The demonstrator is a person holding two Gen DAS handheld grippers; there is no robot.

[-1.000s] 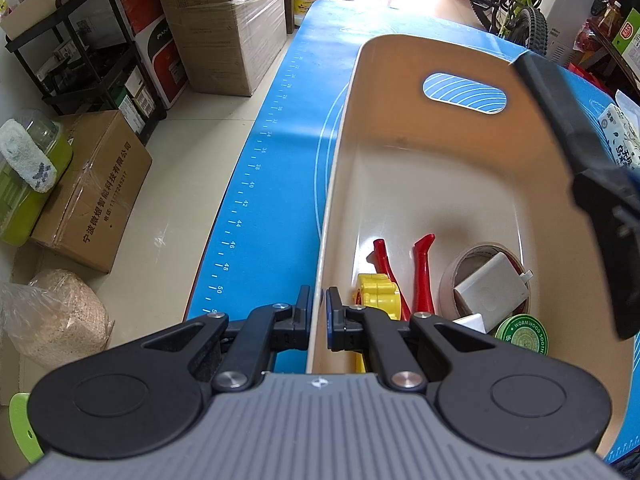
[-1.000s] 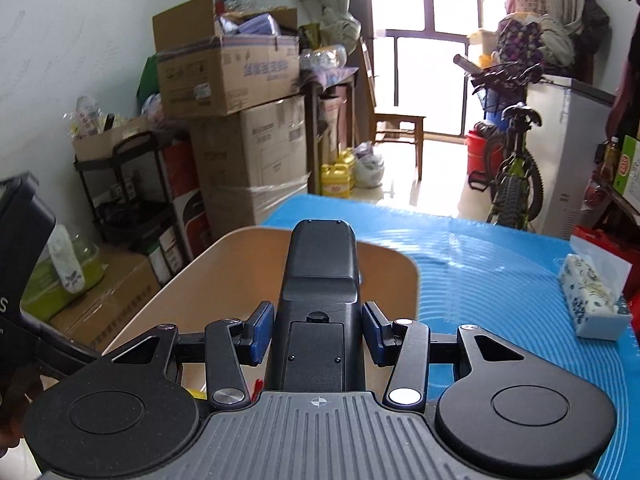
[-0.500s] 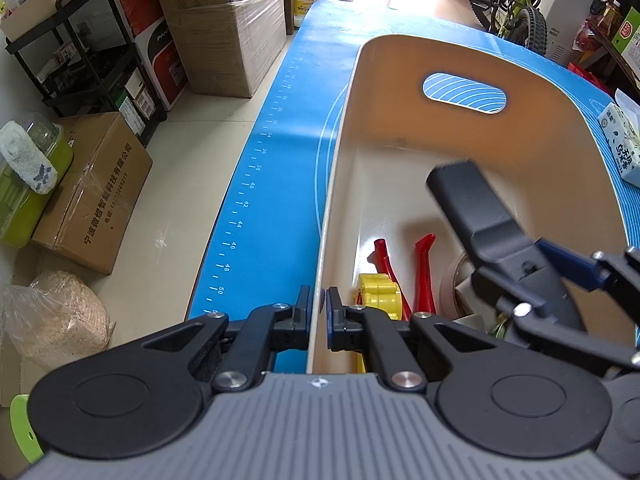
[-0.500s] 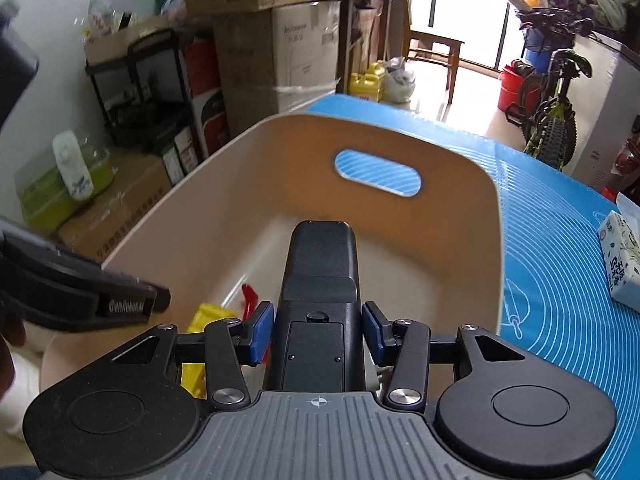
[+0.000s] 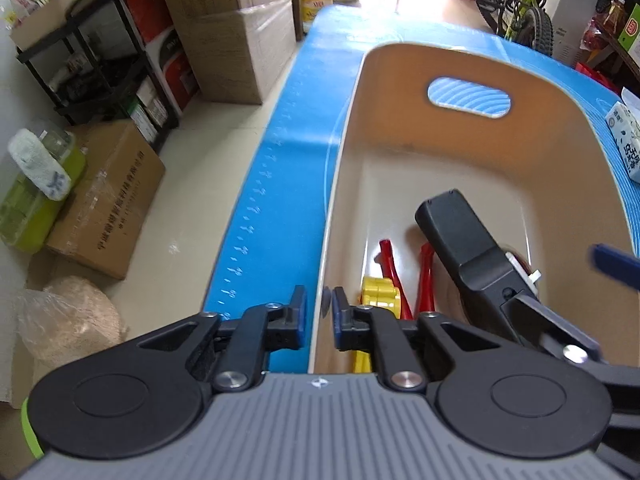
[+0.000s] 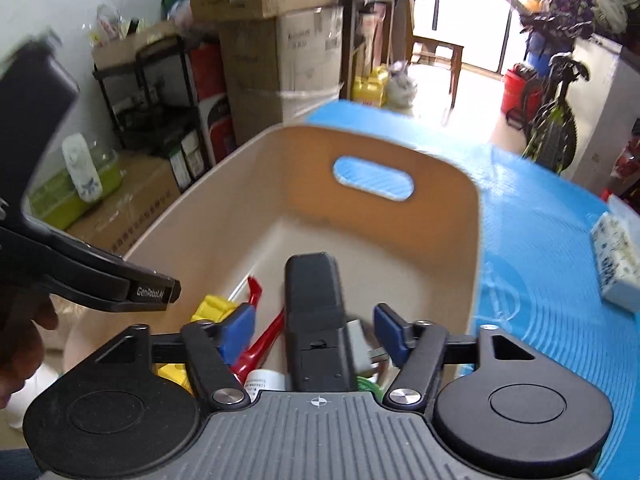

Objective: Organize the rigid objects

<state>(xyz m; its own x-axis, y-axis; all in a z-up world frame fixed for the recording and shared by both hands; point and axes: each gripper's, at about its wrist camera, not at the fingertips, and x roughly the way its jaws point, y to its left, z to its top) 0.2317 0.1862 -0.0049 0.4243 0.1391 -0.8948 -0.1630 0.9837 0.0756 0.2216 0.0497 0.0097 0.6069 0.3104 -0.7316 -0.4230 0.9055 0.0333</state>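
A beige basket (image 5: 520, 92) with a handle slot stands on the blue mat (image 5: 280, 184). My left gripper (image 5: 319, 312) straddles its near left rim; the jaws are opening and both pads stand just off the thin wall. A black remote-like device (image 6: 314, 292) lies tilted inside the basket (image 6: 280, 168), resting on the things below it. My right gripper (image 6: 315, 330) is right behind it, its jaws opening, with a gap between each blue pad and the device (image 5: 456, 240). Beneath lie red handles (image 5: 388, 260), a yellow piece (image 5: 378, 292) and a white charger (image 5: 520, 268).
A tissue pack (image 6: 616, 256) lies on the mat to the basket's right. Left of the table are cardboard boxes (image 5: 108, 208), a black shelf (image 5: 100, 60) and a sack on the floor. A bicycle (image 6: 556, 120) stands at the back right.
The right gripper brought the black device down into the basket and its pads have come off it. The left gripper's jaws, earlier shut on the basket rim, have parted.
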